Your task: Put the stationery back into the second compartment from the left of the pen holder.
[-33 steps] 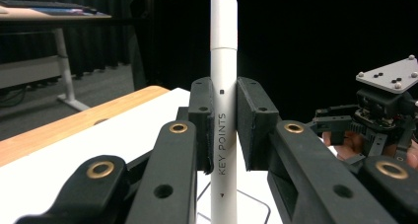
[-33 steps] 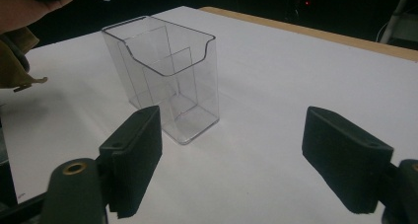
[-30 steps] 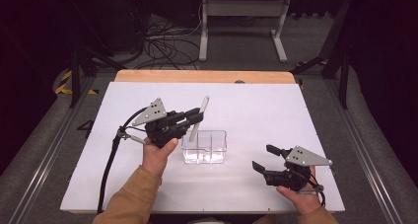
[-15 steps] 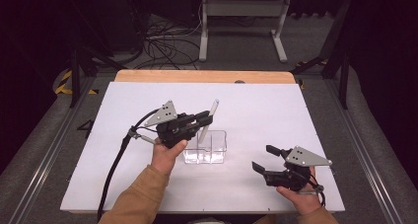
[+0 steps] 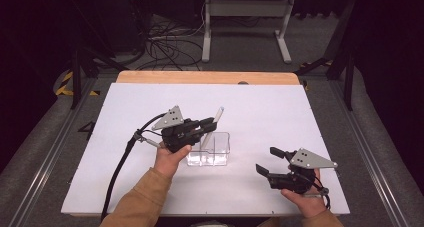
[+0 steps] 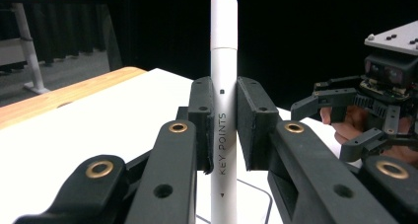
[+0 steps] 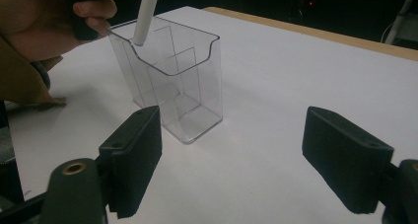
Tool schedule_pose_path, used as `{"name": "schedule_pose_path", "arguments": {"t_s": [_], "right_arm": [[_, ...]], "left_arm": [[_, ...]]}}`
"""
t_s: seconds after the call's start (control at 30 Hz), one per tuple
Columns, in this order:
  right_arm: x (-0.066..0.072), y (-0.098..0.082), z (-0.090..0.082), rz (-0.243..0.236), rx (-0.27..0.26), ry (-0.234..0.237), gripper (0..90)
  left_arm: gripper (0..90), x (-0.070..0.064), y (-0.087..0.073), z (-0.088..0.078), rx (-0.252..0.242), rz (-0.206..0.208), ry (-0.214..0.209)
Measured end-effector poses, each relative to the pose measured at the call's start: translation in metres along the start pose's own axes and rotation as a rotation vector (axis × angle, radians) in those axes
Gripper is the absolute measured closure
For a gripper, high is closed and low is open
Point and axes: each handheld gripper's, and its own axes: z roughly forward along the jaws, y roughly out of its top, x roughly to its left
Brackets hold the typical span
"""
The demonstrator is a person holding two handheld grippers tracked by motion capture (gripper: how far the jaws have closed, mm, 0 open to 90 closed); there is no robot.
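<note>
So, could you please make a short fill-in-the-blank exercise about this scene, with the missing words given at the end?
1. The left gripper has its jaws shut on a white ____.
2. The pen is held above a clear plastic ____ that stands on the table.
3. The jaws of the right gripper are ____, with nothing between them.
4. In the right gripper view, the lower tip of the pen is at the ____ of the holder.

Missing words: pen; holder; open; rim
</note>
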Motion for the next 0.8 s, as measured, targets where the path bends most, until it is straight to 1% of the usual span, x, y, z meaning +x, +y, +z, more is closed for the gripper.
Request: {"name": "schedule_pose_path", "arguments": {"t_s": [0.3, 0.4, 0.5, 0.53, 0.57, 0.67, 0.7, 0.73, 0.77, 0.8], "right_arm": [[0.000, 0.001, 0.000, -0.003, -0.002, 0.001, 23.6], [0.000, 0.001, 0.000, -0.003, -0.002, 0.002, 23.6], [-0.001, 0.001, 0.000, -0.002, -0.005, 0.003, 23.6], [-0.001, 0.001, 0.000, -0.004, -0.006, 0.003, 23.6], [-0.001, 0.001, 0.000, -0.002, -0.005, 0.002, 23.6], [-0.001, 0.001, 0.000, -0.001, -0.006, 0.001, 23.5], [-0.002, 0.001, 0.000, 0.000, -0.006, 0.001, 23.4], [-0.002, 0.001, 0.001, 0.001, -0.004, 0.001, 23.4], [-0.002, 0.001, 0.001, 0.002, -0.004, 0.001, 23.4], [-0.002, 0.001, 0.001, 0.002, -0.005, 0.002, 23.4]], "left_arm": [[78.1, -0.001, -0.006, 0.002, 0.043, -0.001, -0.018], [78.1, -0.001, -0.009, 0.001, 0.058, -0.003, -0.015], [78.0, -0.002, -0.010, 0.001, 0.064, 0.004, -0.011], [77.8, -0.003, -0.010, 0.000, 0.071, 0.012, 0.005], [74.4, -0.004, -0.009, -0.001, 0.071, 0.022, 0.018], [54.1, -0.005, -0.004, -0.004, 0.083, 0.023, 0.073], [48.4, -0.005, -0.003, -0.006, 0.087, 0.026, 0.084], [46.1, -0.005, -0.002, -0.008, 0.093, 0.033, 0.093], [42.6, -0.006, 0.000, -0.011, 0.098, 0.029, 0.116], [37.3, -0.006, 0.001, -0.013, 0.106, 0.027, 0.122]]}}
